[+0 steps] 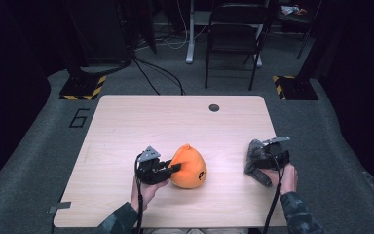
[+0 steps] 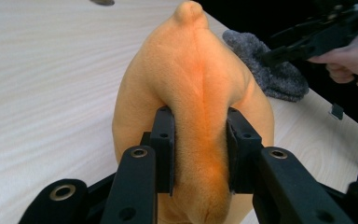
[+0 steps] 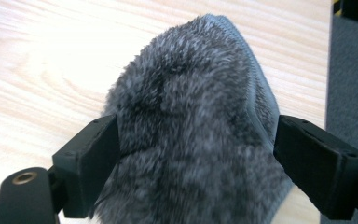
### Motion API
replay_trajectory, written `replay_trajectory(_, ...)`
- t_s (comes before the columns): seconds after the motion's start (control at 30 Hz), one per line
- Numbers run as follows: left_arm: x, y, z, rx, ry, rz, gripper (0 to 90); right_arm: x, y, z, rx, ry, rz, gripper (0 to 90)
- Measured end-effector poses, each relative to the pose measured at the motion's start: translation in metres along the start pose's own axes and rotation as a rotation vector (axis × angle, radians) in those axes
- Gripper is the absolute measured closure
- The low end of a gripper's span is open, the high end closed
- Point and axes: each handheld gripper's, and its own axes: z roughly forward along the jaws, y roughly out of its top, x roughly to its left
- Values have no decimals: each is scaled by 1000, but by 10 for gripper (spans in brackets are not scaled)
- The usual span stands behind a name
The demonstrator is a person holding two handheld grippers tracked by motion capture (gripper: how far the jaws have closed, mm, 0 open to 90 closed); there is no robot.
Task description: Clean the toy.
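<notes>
orange plush, a soft toy [image 2: 193, 93] shaped like a pear, sits on the wooden table [image 1: 126, 122] with a fold of its fabric pinched between the jaws of the left gripper [image 1: 168, 169]. in the left gripper view the 2 black jaws press in on a raised ridge of the plush, so this claw is closed on the toy, not just beside it. the toy's long axis runs straight ahead of that claw, from the pinched lower end up to the small nub at the top, which points away from the hand.

off to this claw's right and a little ahead lies a grey fuzzy cloth [image 2: 270, 70], near the table's edge. the right gripper [image 1: 268, 158] is on it: in the right gripper view its 2 jaws stand wide, 1 on each side of the cloth [image 3: 191, 130], both touching the fur. i judge it a loose hold around the bundle, since the pile bulges between the jaws without much squeeze.

toy and cloth are well apart on the table, with bare wood between them. each hand is nearer its own thing, so any joining of the 2 would mean 1 claw travelling sideways toward the other, and the left one has the firmer hold for that.
</notes>
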Motion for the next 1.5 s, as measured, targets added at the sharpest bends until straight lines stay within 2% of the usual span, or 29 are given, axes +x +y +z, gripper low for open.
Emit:
replay_trajectory(0.07,5,-3,-2,-13,2,-34,690,1,-8,-4,-17,12,8,82)
replay_trajectory(0.13,9,-6,-4,-14,5,-47,688,2,-18,-9,-21,21,18,51)
replay_trajectory(0.23,12,-10,-6,-2,18,-50,673,2,-32,-13,-26,39,17,11)
replay_trajectory(0.4,15,-12,-9,17,81,-24,616,1,-52,-15,-8,54,34,0)
replay_trajectory(0.5,19,-14,-10,34,118,-20,577,0,-60,-16,8,55,17,0)
replay_trajectory(0.6,23,-16,-12,46,138,-31,539,1,-65,-14,24,52,7,0)
replay_trajectory(0.67,24,-17,-13,45,151,-23,493,3,-68,-11,45,53,-11,0)
replay_trajectory(0.77,25,-14,-19,34,181,25,417,6,-69,-9,54,55,-20,0)
replay_trajectory(0.83,25,-13,-22,25,193,31,370,7,-69,-9,48,53,-25,0)
replay_trajectory(1.03,27,-12,-28,36,190,51,246,8,-71,-10,35,69,-49,0)
replay_trajectory(1.13,26,-13,-34,25,195,65,178,7,-74,-13,20,70,-35,0)
replay_trajectory(1.17,27,-13,-37,30,212,78,163,7,-75,-14,20,76,-33,0)
replay_trajectory(1.23,29,-15,-43,10,224,73,159,6,-78,-14,30,83,-36,0)
replay_trajectory(1.37,35,-21,-55,13,271,86,146,4,-83,-13,38,78,-30,0)
replay_trajectory(1.4,37,-23,-58,9,281,85,142,2,-84,-12,47,81,-55,0)
replay_trajectory(1.47,43,-27,-63,28,294,73,123,2,-86,-10,50,75,-57,0)
replay_trajectory(1.5,47,-30,-66,27,314,74,113,2,-86,-10,46,76,-50,0)
